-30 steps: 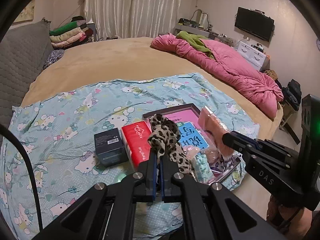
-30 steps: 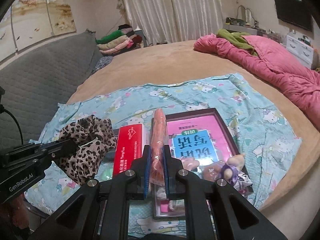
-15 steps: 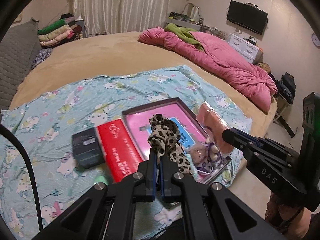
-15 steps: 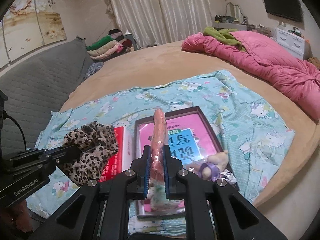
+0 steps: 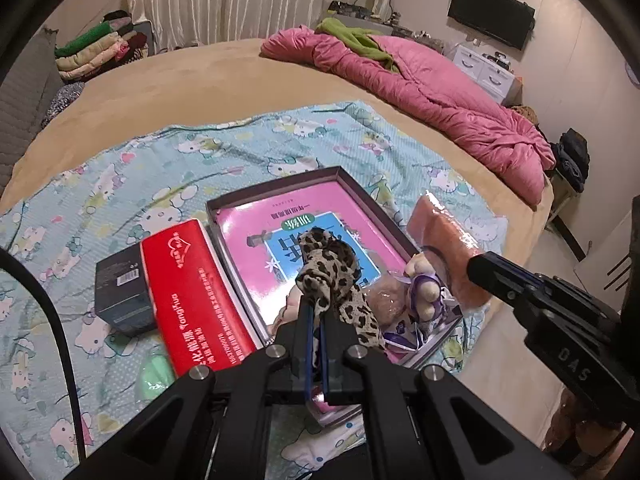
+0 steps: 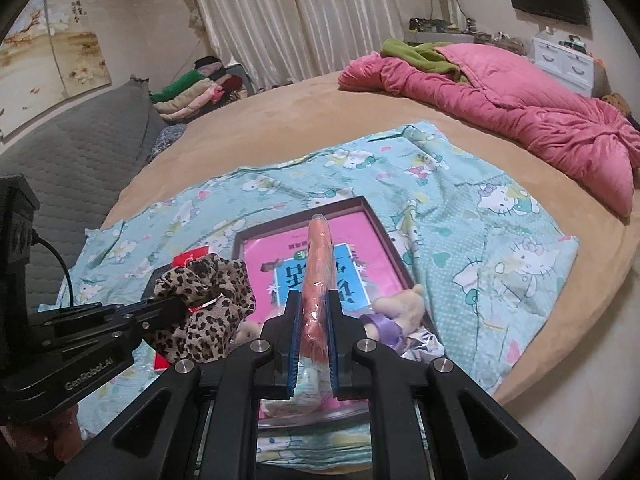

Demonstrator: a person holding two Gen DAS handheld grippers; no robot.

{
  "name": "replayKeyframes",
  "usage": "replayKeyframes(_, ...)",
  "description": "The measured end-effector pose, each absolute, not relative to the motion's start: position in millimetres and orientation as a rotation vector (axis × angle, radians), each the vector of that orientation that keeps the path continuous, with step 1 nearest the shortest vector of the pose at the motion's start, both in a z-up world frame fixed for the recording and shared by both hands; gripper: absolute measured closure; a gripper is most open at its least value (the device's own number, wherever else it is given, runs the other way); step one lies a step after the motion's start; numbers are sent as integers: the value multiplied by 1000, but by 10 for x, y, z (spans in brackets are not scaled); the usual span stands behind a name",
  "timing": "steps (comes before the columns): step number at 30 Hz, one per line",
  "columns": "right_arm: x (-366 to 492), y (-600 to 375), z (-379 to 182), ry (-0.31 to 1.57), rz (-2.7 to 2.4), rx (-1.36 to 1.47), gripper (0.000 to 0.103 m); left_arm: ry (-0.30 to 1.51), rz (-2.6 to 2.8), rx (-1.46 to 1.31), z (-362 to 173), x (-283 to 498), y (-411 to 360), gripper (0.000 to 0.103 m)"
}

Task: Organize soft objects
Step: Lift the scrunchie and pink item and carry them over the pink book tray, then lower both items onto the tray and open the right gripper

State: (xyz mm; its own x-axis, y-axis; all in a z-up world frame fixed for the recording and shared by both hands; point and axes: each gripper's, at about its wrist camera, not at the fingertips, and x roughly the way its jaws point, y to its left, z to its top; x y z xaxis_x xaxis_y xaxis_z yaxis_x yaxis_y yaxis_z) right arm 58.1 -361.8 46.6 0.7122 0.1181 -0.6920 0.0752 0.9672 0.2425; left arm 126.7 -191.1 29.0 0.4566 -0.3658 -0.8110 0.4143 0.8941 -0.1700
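My left gripper (image 5: 314, 312) is shut on a leopard-print scrunchie (image 5: 330, 268) and holds it above the near end of a shallow dark box (image 5: 280, 188) with a pink book (image 5: 288, 220) in it. The scrunchie also shows in the right wrist view (image 6: 208, 304). My right gripper (image 6: 312, 312) is shut on a salmon-pink wrapped soft pack (image 6: 318, 264), held edge-on over the same box (image 6: 376, 216). That pack shows in the left wrist view (image 5: 448, 244). A small plush toy with a purple ribbon (image 5: 422, 288) lies in the box's near corner.
A red tissue pack (image 5: 192, 292) and a dark small box (image 5: 120, 292) lie left of the box on the Hello Kitty sheet (image 5: 160, 160). A green soft item (image 5: 154, 372) lies near the front. A pink quilt (image 5: 432, 92) lies at the bed's far right.
Both grippers have moved rightward and forward with their loads, and now hang over the near end of the box. Both stay shut.
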Motion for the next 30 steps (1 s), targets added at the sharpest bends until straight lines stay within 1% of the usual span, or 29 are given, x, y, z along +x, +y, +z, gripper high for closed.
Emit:
replayKeyframes(12, 652, -3591, 284, 815, 40, 244, 92, 1039, -465, 102, -25, 1355, -2036, 100)
replayKeyframes(30, 805, -3497, 6, 874, 79, 235, 92, 1077, -476, 109, -240, 1450, -2090, 100)
